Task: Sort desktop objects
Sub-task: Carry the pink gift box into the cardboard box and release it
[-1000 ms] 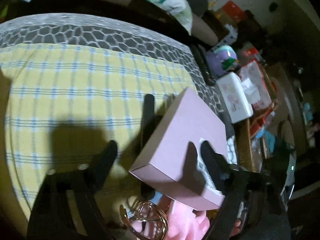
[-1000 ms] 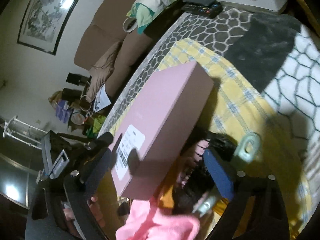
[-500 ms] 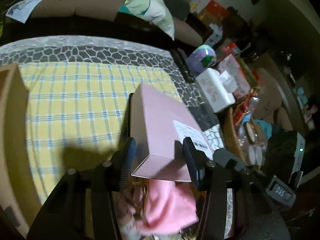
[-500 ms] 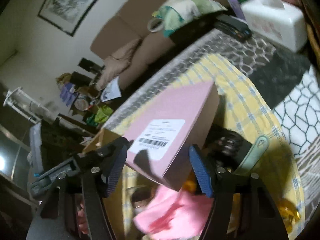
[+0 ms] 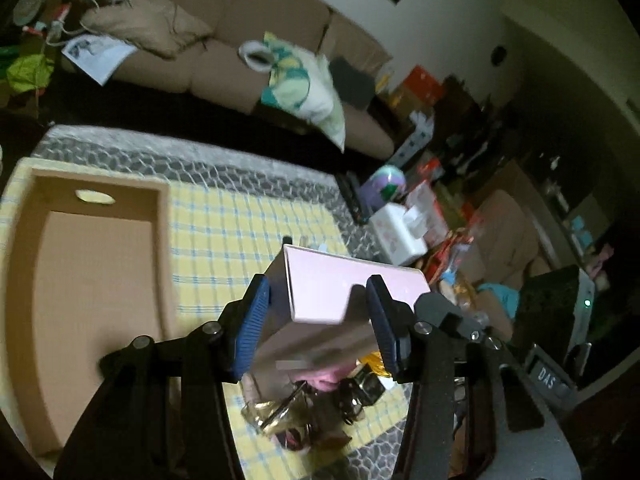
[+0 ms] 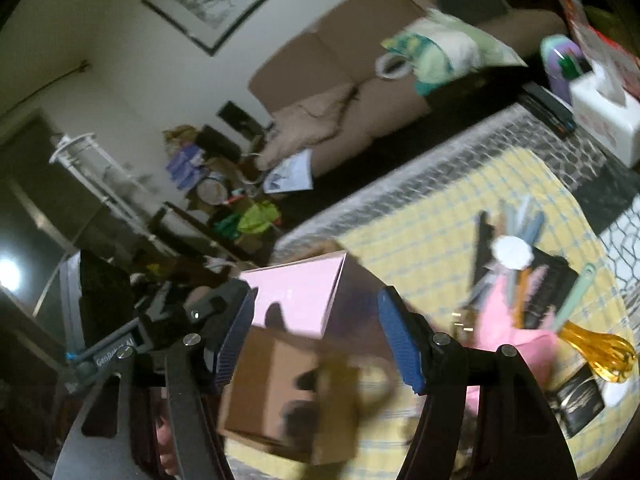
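A pink box (image 5: 352, 288) hangs in the air above the yellow checked cloth (image 5: 224, 248), gripped at its two ends. My left gripper (image 5: 318, 284) is shut on one end, blue pads against its sides. From the opposite end my right gripper (image 6: 316, 294) is shut on the pink box (image 6: 296, 296) too. Below it lies a pile with a pink cloth (image 5: 320, 380) and shiny small things. An open cardboard box (image 5: 92, 280) stands on the left of the cloth; in the right wrist view the cardboard box (image 6: 288, 400) is under the pink box.
Pens, a pink cloth (image 6: 512, 344) and a gold whisk (image 6: 600, 352) lie on the cloth at the right. A white tissue box (image 6: 600, 120) and dark remotes (image 6: 548, 112) sit at the table's far edge. A brown sofa (image 5: 240, 32) stands behind the table.
Both grippers closed on the pink box and raised it off the pile. The views pulled up and back, and the open cardboard box came into sight.
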A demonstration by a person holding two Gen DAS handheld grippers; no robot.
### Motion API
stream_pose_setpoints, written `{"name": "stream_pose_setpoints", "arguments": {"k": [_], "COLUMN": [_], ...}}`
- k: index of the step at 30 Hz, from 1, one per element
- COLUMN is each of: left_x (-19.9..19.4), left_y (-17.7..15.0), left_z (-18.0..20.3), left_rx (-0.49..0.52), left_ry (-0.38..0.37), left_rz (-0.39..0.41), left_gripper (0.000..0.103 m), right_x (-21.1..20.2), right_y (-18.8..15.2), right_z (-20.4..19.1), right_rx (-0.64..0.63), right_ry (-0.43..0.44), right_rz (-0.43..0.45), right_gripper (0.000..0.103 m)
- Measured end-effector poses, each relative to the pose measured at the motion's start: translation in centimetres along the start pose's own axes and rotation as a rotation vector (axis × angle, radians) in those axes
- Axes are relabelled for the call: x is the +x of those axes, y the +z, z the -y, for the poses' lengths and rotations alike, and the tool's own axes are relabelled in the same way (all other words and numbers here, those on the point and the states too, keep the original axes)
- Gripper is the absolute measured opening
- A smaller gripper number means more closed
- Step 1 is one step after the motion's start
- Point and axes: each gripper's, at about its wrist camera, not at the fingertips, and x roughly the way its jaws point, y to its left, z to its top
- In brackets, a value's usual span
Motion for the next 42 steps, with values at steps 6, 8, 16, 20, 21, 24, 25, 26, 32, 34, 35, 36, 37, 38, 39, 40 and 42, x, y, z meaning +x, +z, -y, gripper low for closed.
{"name": "stream_pose_setpoints", "arguments": {"k": [6,8,16,20,21,24,25,26,32,34,35,36,37,38,39,40,42], "left_x": [-10.0,-13.0,-17.6,-16.9,-16.7,-14.7,-13.9,-13.3,-8.3,-6.4,-5.7,-5.1,-4.5,-3.9,-3.2,-2.7,-2.3], "left_y": [-0.3,-0.7,-3.0,-4.4,-4.7,-5.0,-4.8,-4.7,-2.7,-2.2,-2.2,-2.1,-2.1,-2.1,-2.0,-1.9,-2.0], "left_z": [-2.2,-3.7,-11.6,-14.9,-15.5,-16.9,-16.8,-16.5,-16.3,-16.4,-16.3,-16.2,-16.3,-16.2,-16.0,-16.0,-16.5], "left_rx": [-0.013,-0.029,-0.116,-0.154,-0.16,-0.192,-0.192,-0.182,-0.164,-0.159,-0.156,-0.155,-0.156,-0.152,-0.141,-0.137,-0.183], "left_ry": [0.01,0.026,0.119,0.147,0.154,0.129,0.133,0.143,0.203,0.235,0.249,0.261,0.271,0.286,0.313,0.331,0.301], "left_rz": [0.099,0.127,0.134,0.088,0.073,0.025,0.014,0.012,-0.032,-0.048,-0.056,-0.064,-0.073,-0.087,-0.096,-0.107,-0.133], "left_gripper": [0.046,0.046,0.048,0.048,0.048,0.055,0.056,0.057,0.059,0.061,0.061,0.061,0.061,0.061,0.061,0.061,0.057], "right_x": [-0.1,0.7,7.4,10.6,11.3,13.1,13.8,14.3,18.0,19.3,19.8,20.2,20.8,21.2,21.6,22.1,23.2], "right_y": [-1.8,-2.8,-8.9,-11.4,-11.8,-12.2,-11.9,-11.6,-8.7,-8.2,-8.0,-7.9,-7.7,-7.6,-7.5,-7.4,-7.3], "right_z": [-9.0,-11.5,-17.1,-16.4,-16.0,-13.9,-13.1,-12.6,-8.5,-7.0,-6.5,-5.9,-5.4,-4.9,-4.6,-4.2,-3.9], "right_rx": [-0.097,-0.116,-0.138,-0.115,-0.105,-0.042,-0.02,-0.001,0.095,0.13,0.137,0.138,0.134,0.133,0.132,0.132,0.121], "right_ry": [0.052,0.079,0.131,0.126,0.123,0.119,0.109,0.103,0.051,0.047,0.042,0.034,0.017,0.003,-0.006,-0.01,-0.032], "right_rz": [-0.01,-0.024,-0.156,-0.228,-0.245,-0.249,-0.248,-0.249,-0.294,-0.32,-0.327,-0.336,-0.348,-0.355,-0.362,-0.374,-0.396], "right_gripper": [0.068,0.068,0.068,0.068,0.068,0.07,0.072,0.073,0.073,0.073,0.073,0.073,0.073,0.073,0.073,0.073,0.073]}}
